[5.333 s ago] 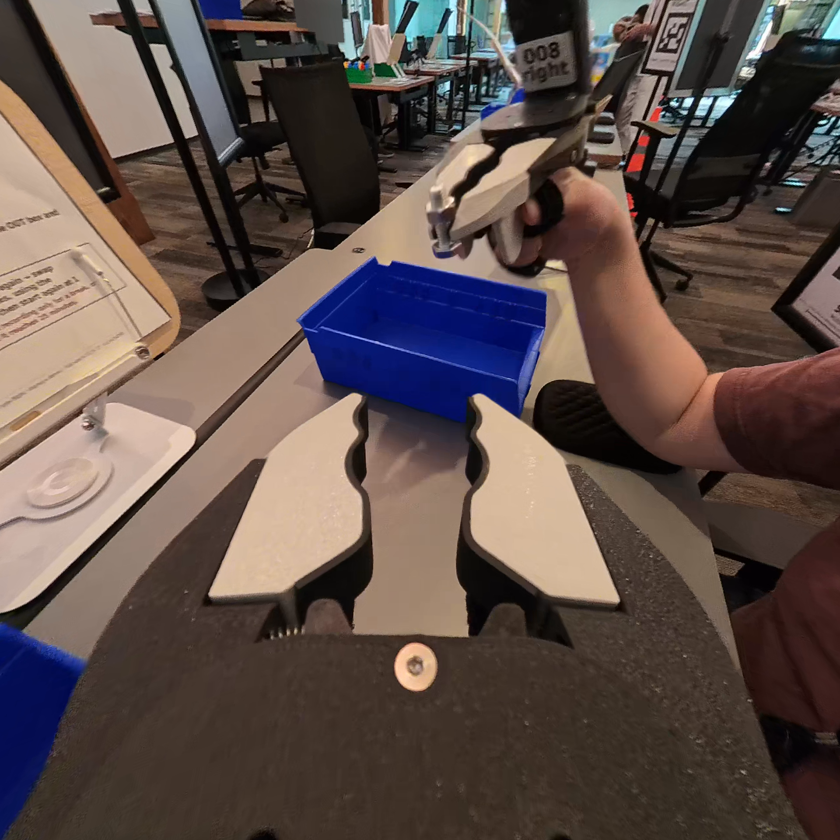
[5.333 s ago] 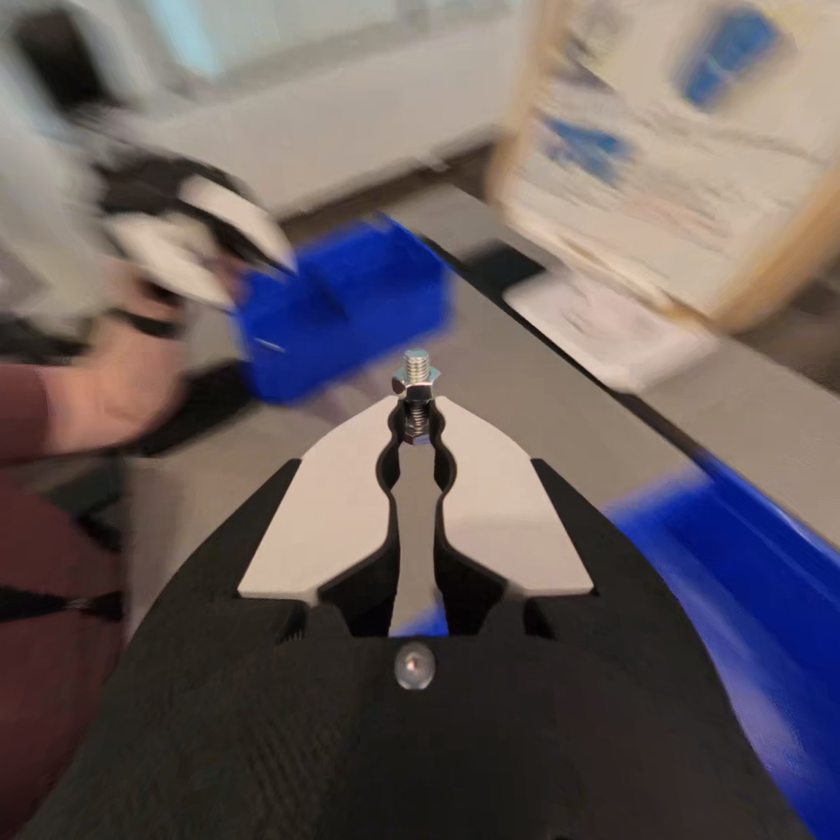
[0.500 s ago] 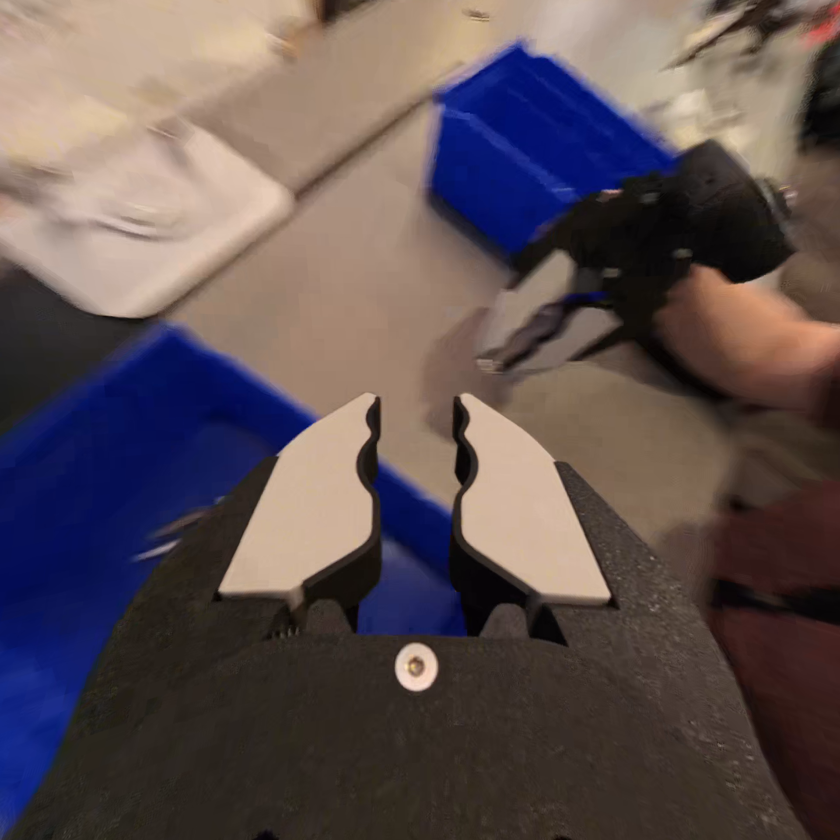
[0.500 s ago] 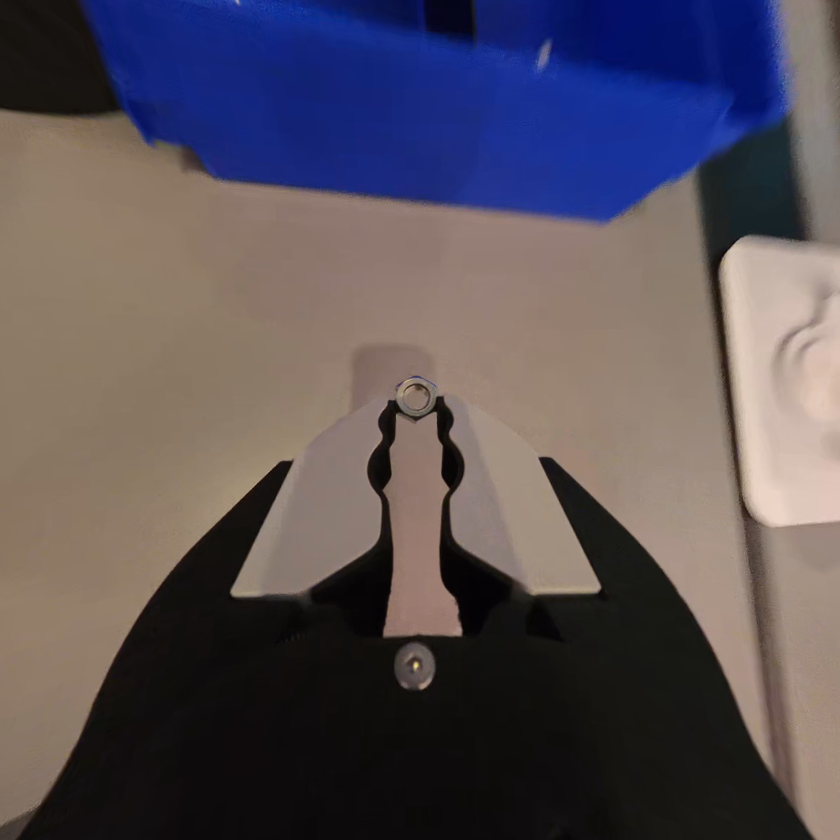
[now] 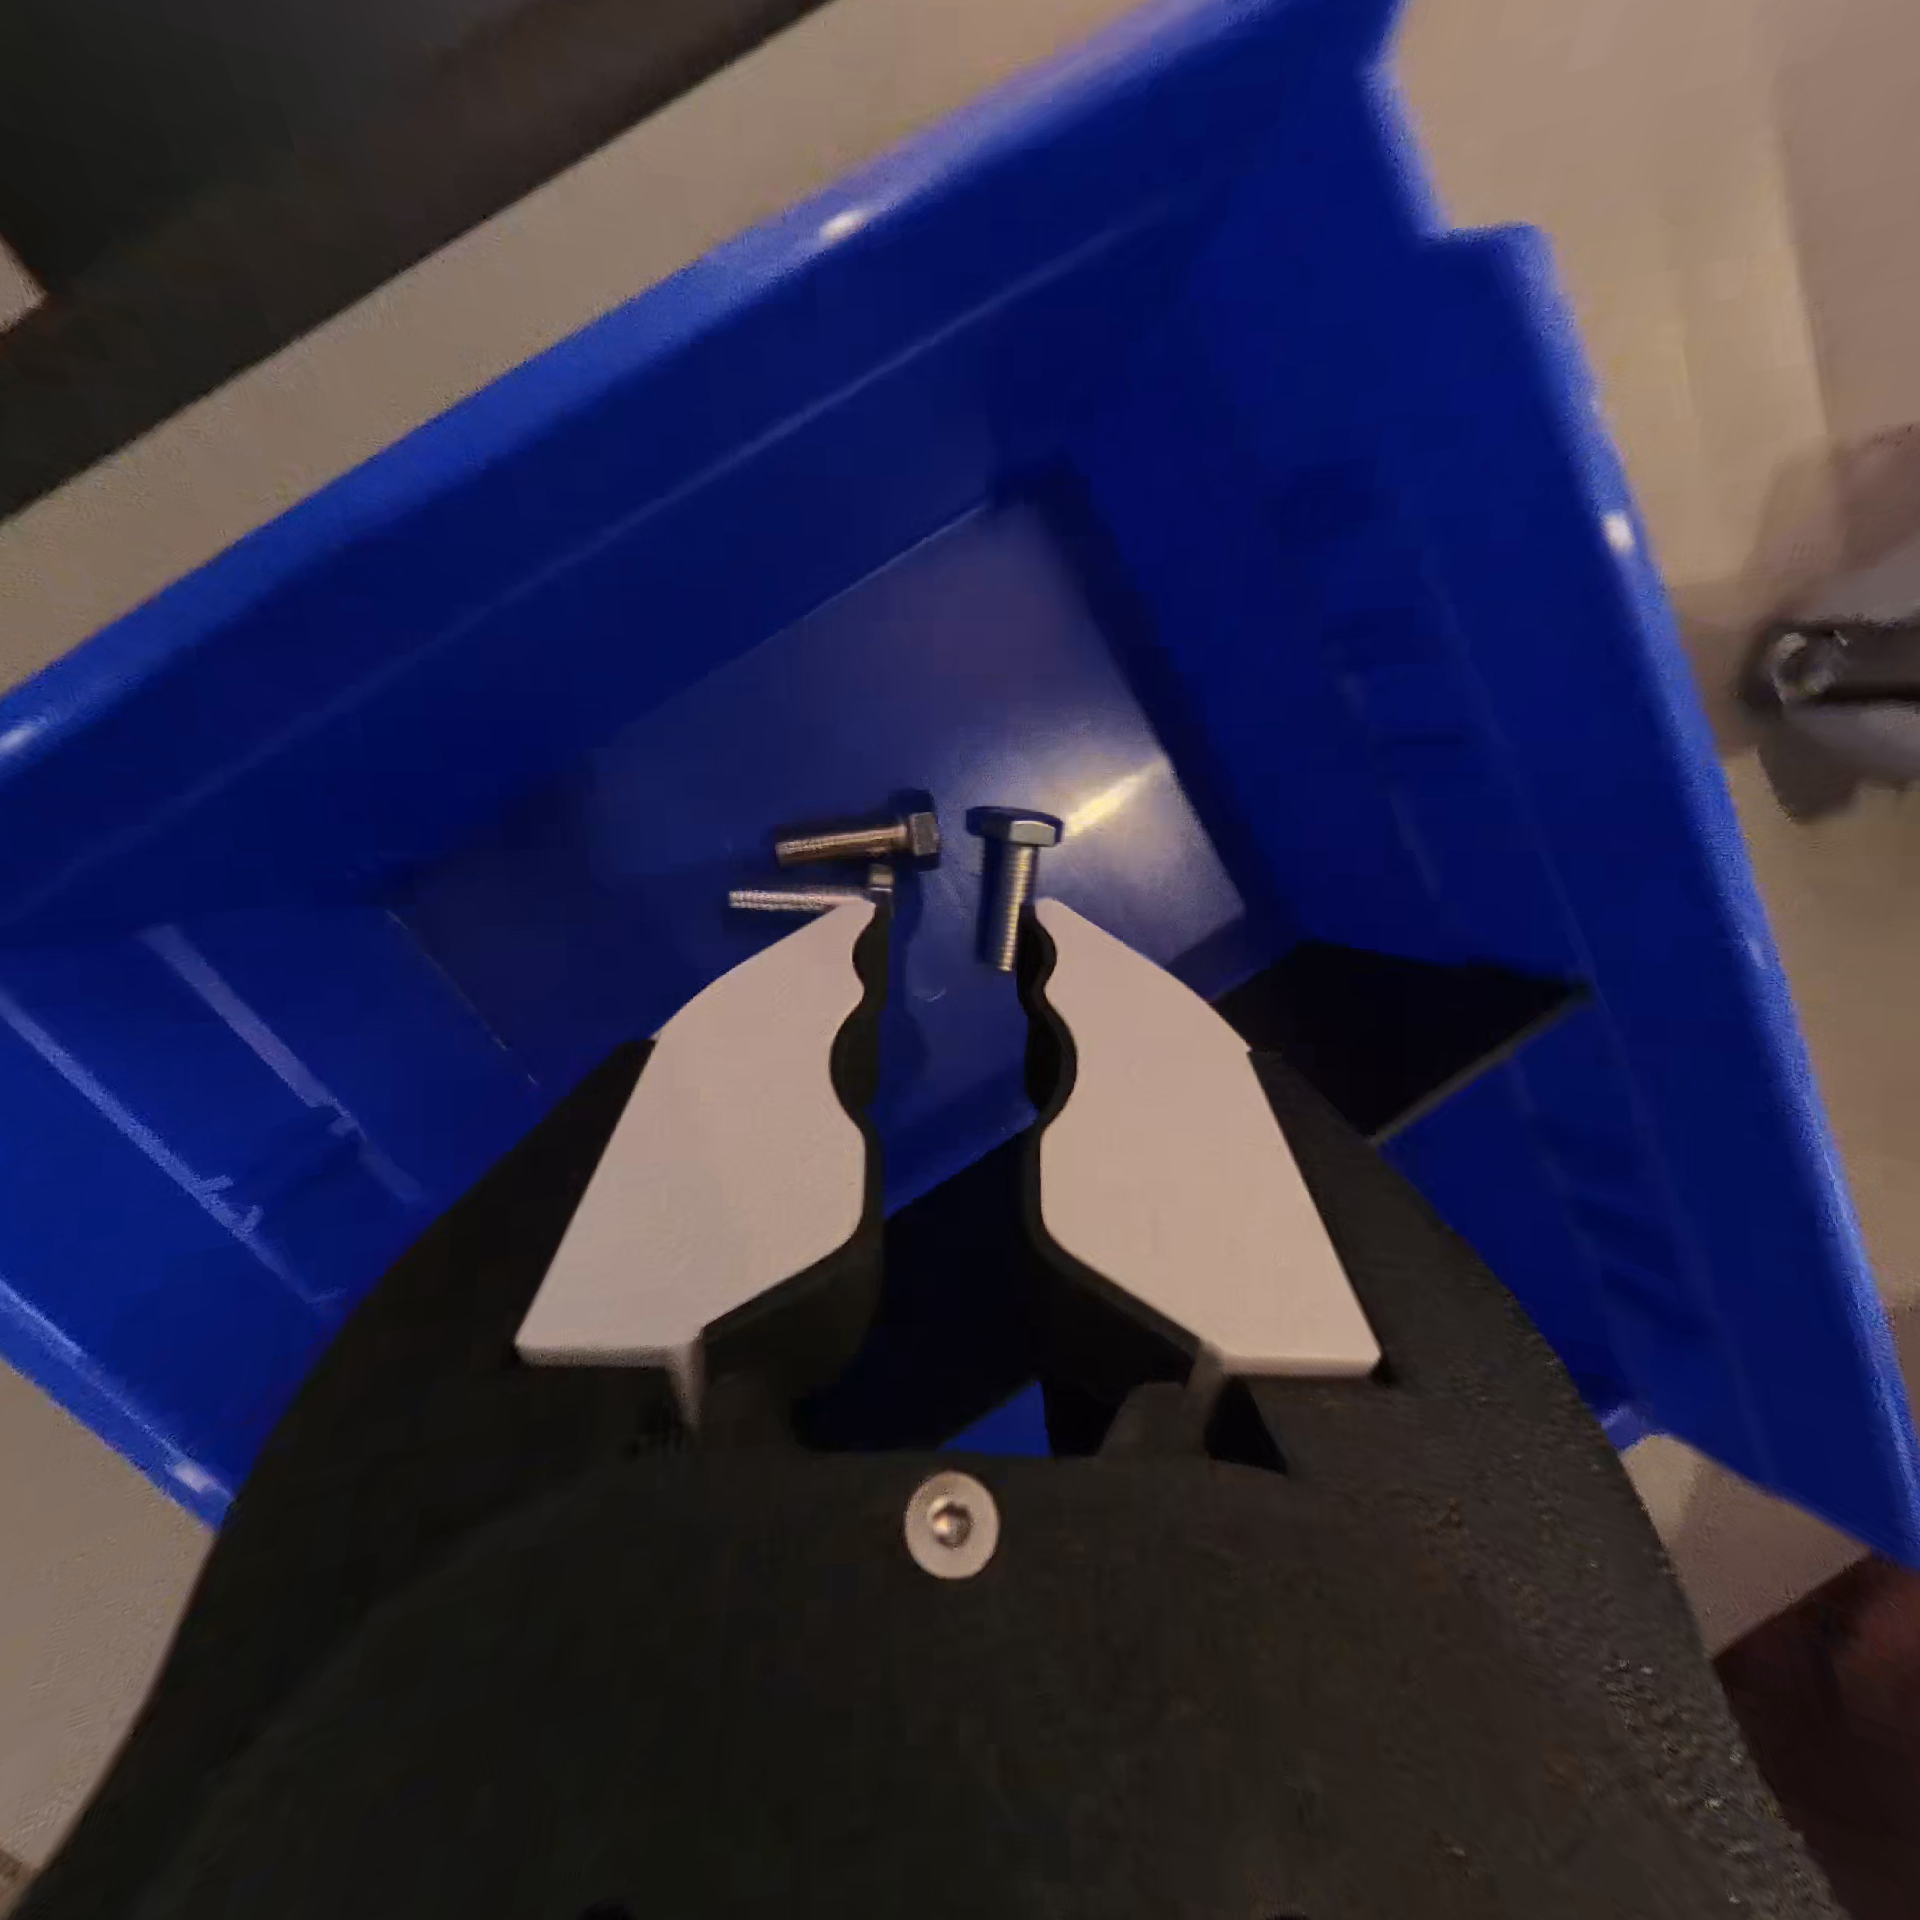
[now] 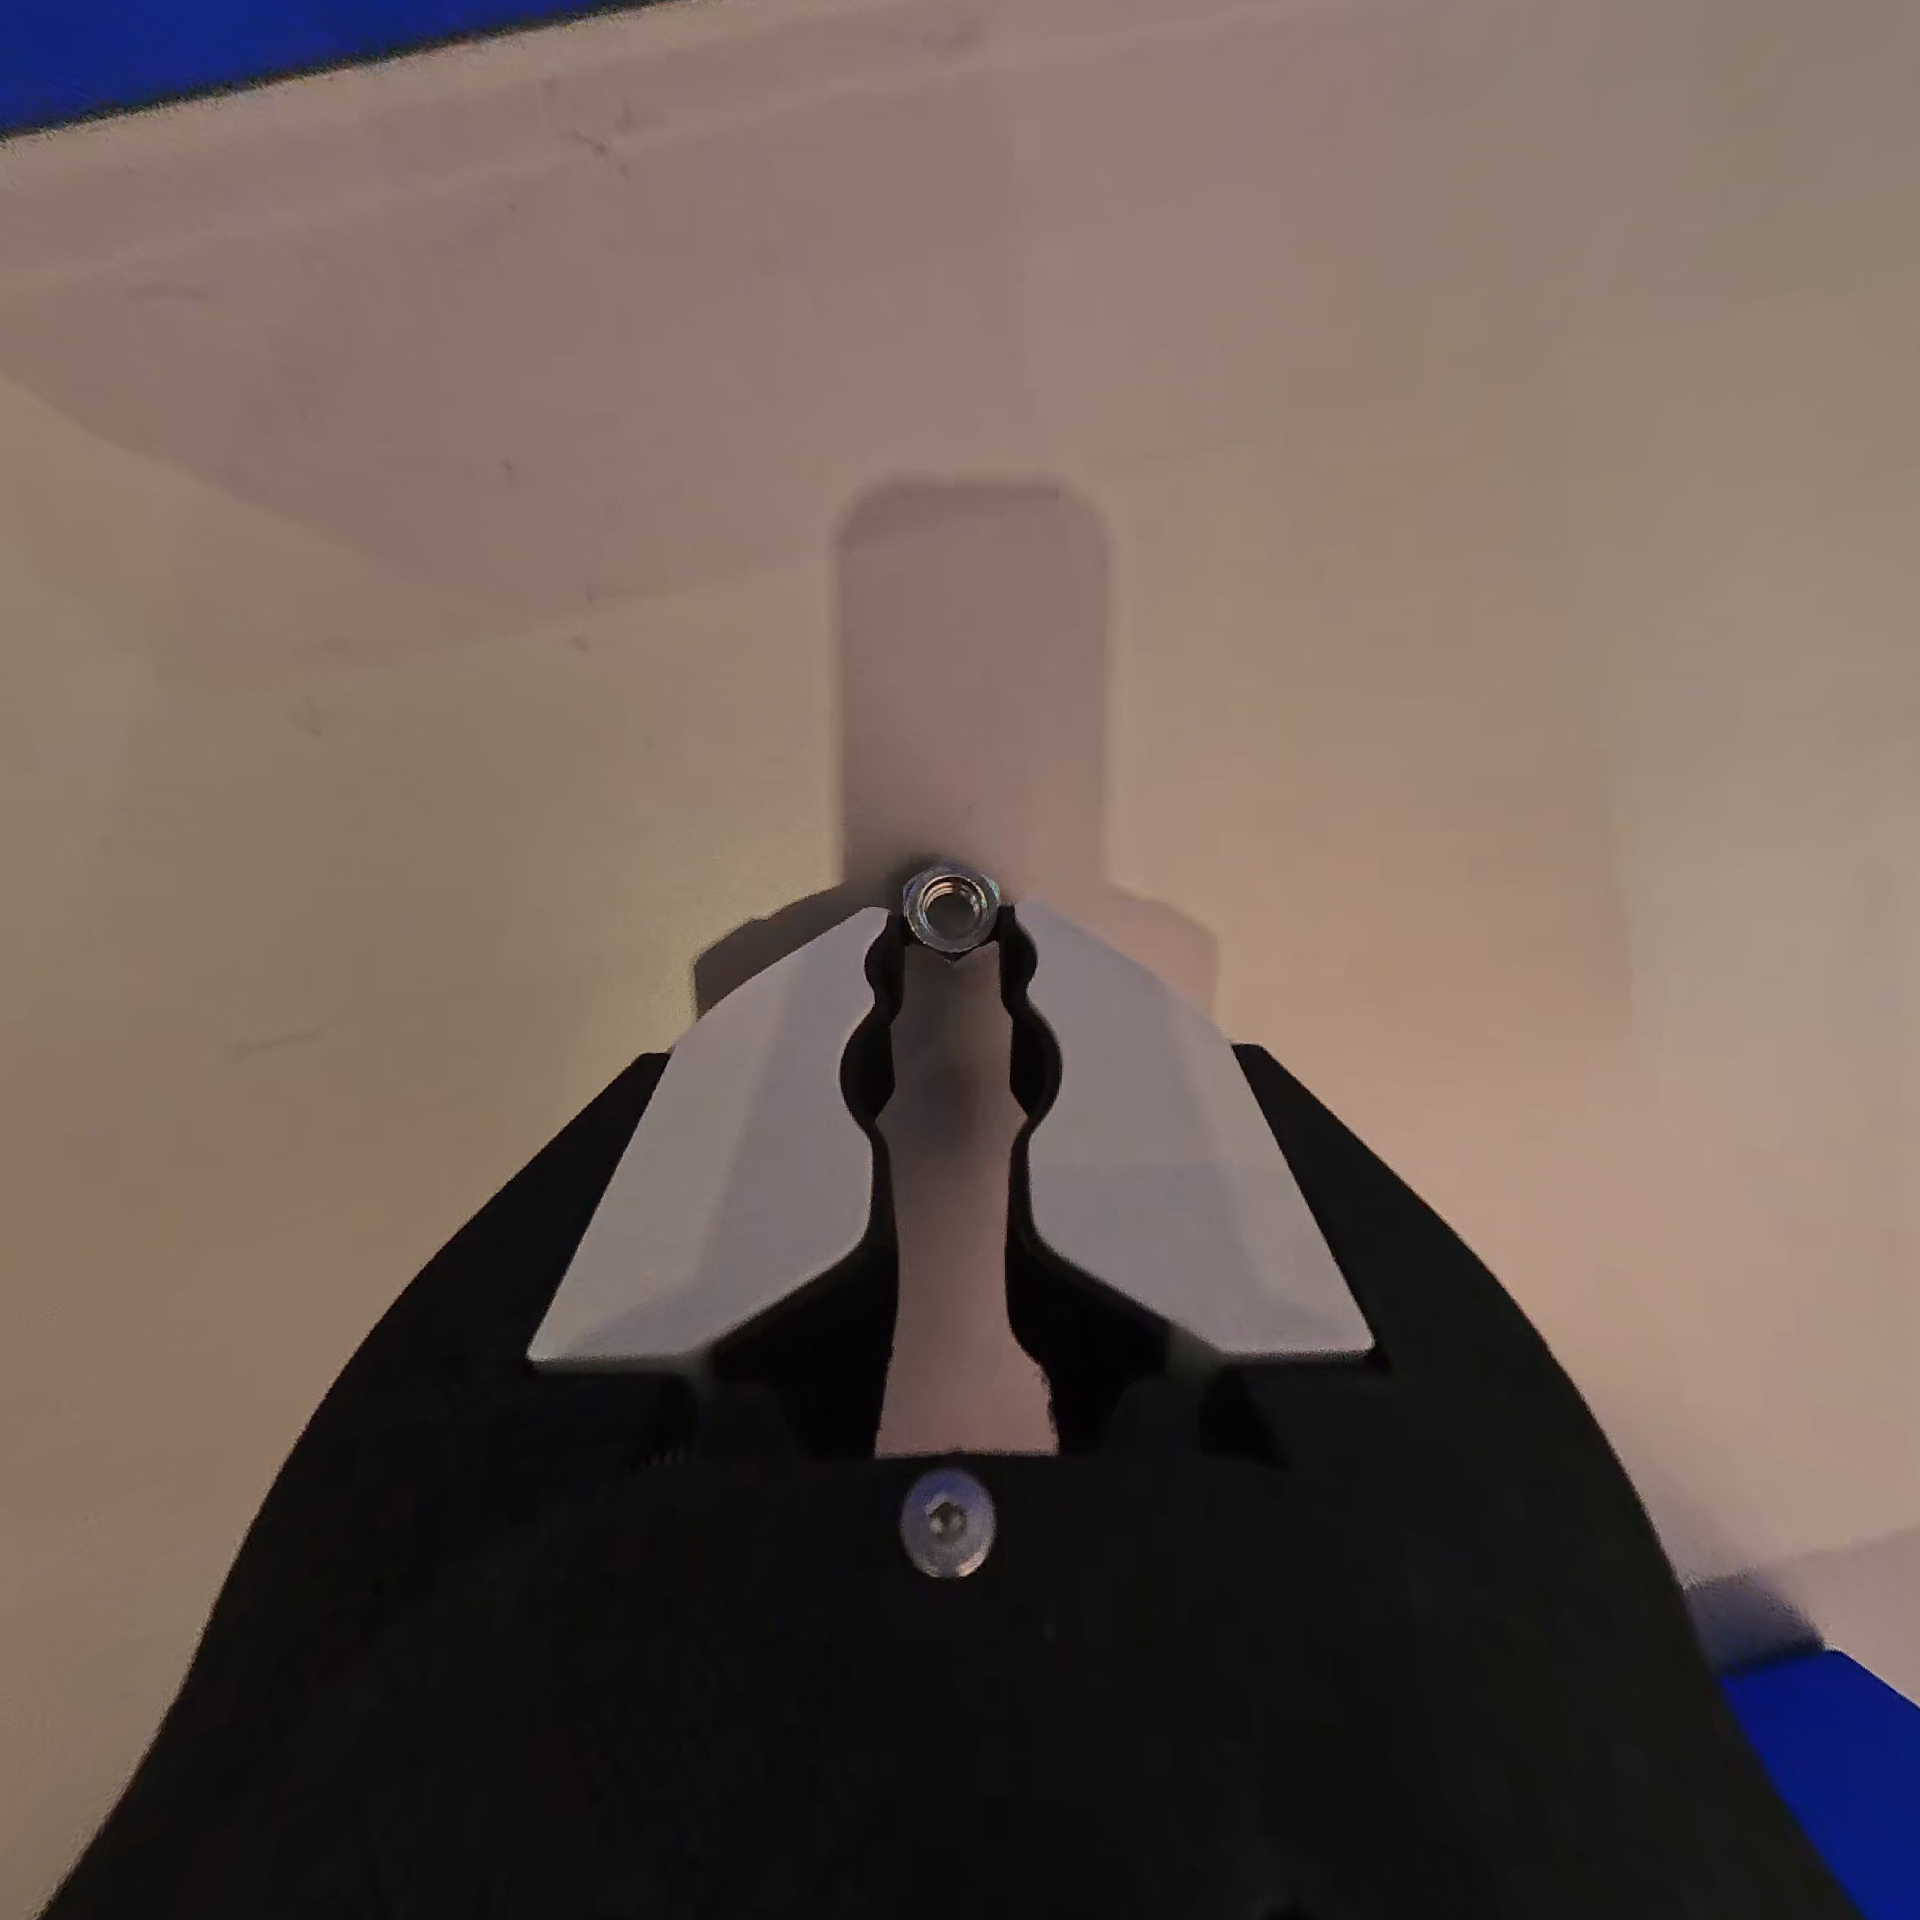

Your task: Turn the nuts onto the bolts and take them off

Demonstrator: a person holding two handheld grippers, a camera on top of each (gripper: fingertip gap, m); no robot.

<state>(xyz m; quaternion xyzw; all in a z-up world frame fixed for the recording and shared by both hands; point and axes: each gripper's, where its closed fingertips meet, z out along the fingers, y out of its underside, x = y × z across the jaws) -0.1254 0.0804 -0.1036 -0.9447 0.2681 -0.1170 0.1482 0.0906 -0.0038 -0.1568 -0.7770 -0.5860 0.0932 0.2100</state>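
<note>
I read no writing. My left gripper (image 5: 951,909), parted, hangs over 3 bolts (image 5: 1006,891) in the bin (image 5: 727,499); only the right view shows my right gripper (image 6: 951,914) pinching a nut (image 6: 951,916).

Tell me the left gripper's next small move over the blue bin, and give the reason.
Probably lower the left gripper a little and shut it on the nearest bolt. It is open inside the blue bin, with that bolt's shank by its right fingertip. The right gripper already pinches a nut above the table and needs a bolt.
</note>
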